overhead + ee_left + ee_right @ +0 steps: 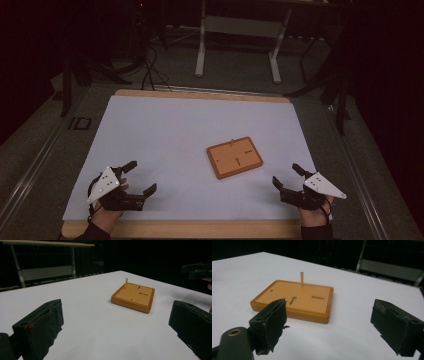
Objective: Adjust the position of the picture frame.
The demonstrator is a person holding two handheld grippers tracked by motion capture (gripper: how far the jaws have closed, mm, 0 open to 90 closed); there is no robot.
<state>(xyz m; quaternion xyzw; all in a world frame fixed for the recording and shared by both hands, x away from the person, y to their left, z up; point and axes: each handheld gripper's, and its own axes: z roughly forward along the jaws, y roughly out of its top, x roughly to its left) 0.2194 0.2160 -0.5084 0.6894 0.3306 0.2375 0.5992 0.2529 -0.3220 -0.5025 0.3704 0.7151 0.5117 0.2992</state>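
One wooden board (235, 157) lies flat on the white sheet (170, 135) that covers the counter (200, 229), a little right of the middle and turned slightly askew to the sheet's edges. A single thin peg (302, 279) stands upright near the board's far edge. The board's top also carries one small round hole (271, 290) and two short slots, one (292, 300) nearer the middle and one (318, 297) toward the side.

Two hand-held grippers rest at the near edge of the sheet, one on each side. The left hand-held gripper (134, 177) sits at the near left corner, well apart from the board, its jaws spread wide with nothing between them. The right hand-held gripper (287, 175) sits at the near right, closer to the board yet not touching it, its jaws likewise spread and empty. Each carries one grey three-cornered plate on top.

Bare white sheet lies between each hand-held gripper and the board, and nothing stands in the way on either side. Beyond the far edge of the counter stands one pale metal frame (239, 30) on two legs, with dark cables (150, 65) trailing on the floor beside it. The rest of the surroundings are too dark to make out.
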